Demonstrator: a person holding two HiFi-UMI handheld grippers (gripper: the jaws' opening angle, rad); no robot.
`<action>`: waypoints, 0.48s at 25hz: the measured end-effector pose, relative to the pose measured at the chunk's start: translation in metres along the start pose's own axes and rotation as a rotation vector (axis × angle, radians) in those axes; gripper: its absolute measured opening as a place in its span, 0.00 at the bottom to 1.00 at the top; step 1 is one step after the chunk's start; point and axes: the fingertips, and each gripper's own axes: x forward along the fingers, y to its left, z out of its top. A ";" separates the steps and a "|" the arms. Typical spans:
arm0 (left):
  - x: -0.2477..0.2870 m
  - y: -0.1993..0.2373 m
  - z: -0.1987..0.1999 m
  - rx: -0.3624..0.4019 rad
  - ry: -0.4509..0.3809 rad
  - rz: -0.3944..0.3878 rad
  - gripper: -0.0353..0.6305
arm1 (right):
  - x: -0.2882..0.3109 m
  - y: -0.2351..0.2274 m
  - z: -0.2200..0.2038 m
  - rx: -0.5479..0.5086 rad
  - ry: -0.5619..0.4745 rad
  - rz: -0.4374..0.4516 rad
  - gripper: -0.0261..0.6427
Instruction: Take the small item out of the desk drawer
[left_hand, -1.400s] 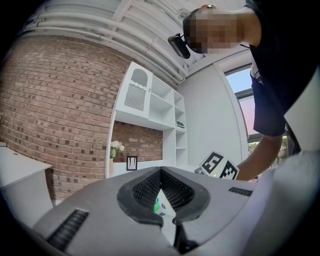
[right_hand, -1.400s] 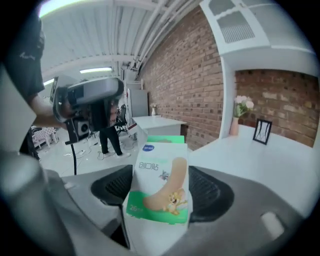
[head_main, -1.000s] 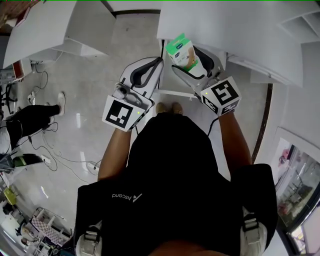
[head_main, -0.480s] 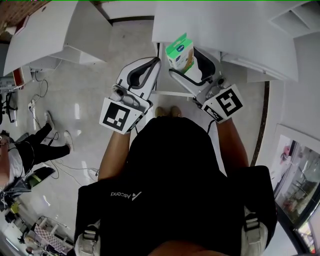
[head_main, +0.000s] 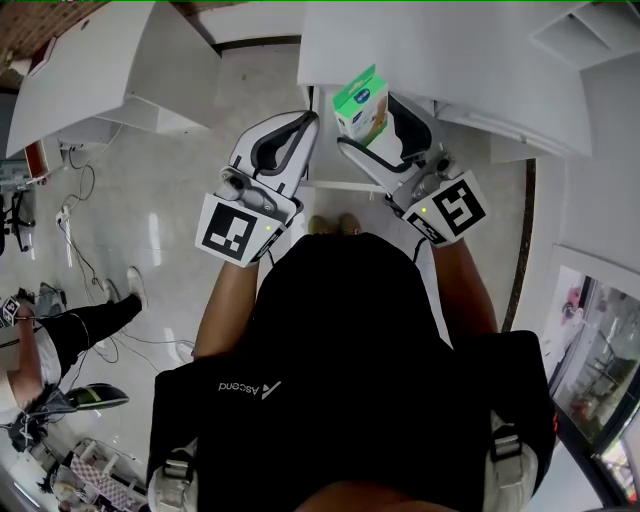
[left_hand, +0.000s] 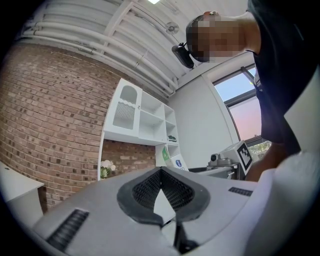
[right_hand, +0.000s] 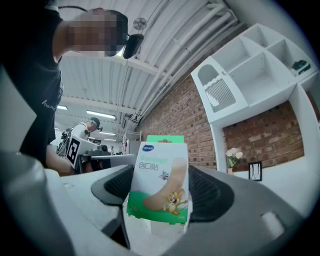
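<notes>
A small green-and-white bandage box (head_main: 361, 106) stands upright between the jaws of my right gripper (head_main: 370, 122), raised in front of the white desk (head_main: 450, 50). In the right gripper view the box (right_hand: 160, 180) fills the middle, with my right gripper (right_hand: 160, 192) shut on its sides. My left gripper (head_main: 298, 132) is held beside it to the left, shut and holding nothing. In the left gripper view the left gripper (left_hand: 161, 172) has its tips touching. A white drawer edge (head_main: 345, 186) shows below, between the two grippers; the inside of the drawer is hidden.
A second white desk (head_main: 100, 70) stands at the far left. A person (head_main: 60, 335) is on the floor space at the left among cables (head_main: 90, 210). A white shelf unit (right_hand: 250, 70) hangs on a brick wall.
Both grippers stay almost where they were, the box still held. The person at the left has walked toward the lower left.
</notes>
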 end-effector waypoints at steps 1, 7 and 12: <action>0.001 0.000 0.002 0.001 -0.005 0.000 0.05 | 0.000 0.000 0.000 0.002 0.000 0.000 0.56; 0.003 -0.002 0.006 -0.001 -0.011 -0.005 0.05 | 0.000 0.001 0.002 0.007 -0.006 0.008 0.56; 0.003 -0.001 0.004 0.001 -0.002 -0.011 0.05 | 0.000 0.001 0.002 0.007 -0.008 0.009 0.56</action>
